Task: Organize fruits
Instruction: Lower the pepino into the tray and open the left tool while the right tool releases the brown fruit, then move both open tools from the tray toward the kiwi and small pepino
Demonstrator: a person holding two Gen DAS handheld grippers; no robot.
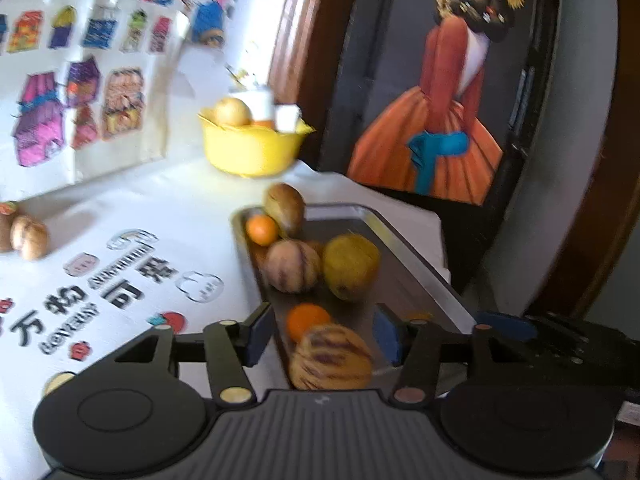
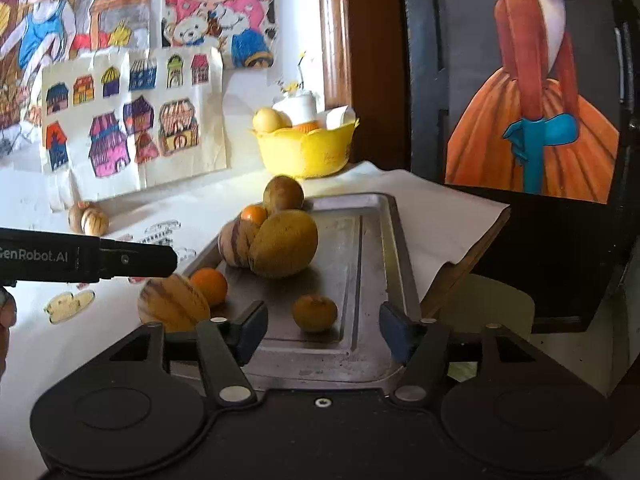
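1. A shallow rectangular metal tray (image 2: 372, 240) lies on a white printed tablecloth (image 1: 120, 216), near the table's right edge.
2. In the tray sit several fruits. At its far left corner is a brown round fruit (image 2: 283, 194), with a small orange citrus (image 2: 254, 214) just in front of it.
3. Next come a pale striped melon-like fruit (image 2: 234, 244) and a large yellow-green oval fruit (image 2: 285, 243), touching each other.
4. Nearer the cameras, by the tray's left rim, are an orange mandarin (image 2: 209, 285) and a second, larger striped yellow fruit (image 2: 173, 305), side by side.
5. A dull orange mandarin (image 2: 314, 313) rests alone on the tray floor, towards the near end.
6. A yellow plastic bowl with a scalloped rim (image 2: 306, 152) stands behind the tray against the wall. It holds a pale yellow round fruit (image 2: 267, 120), an orange piece and white items that I cannot identify.
7. Two small brownish striped fruits (image 2: 89, 219) lie on the cloth, well apart to the left of the tray.
8. The left gripper (image 1: 322, 334) has its jaws parted; the larger striped fruit and the orange mandarin show between its blue pads, which do not press on them.
9. The right gripper (image 2: 323, 330) is likewise spread, with the dull mandarin lying free just beyond the fingers.
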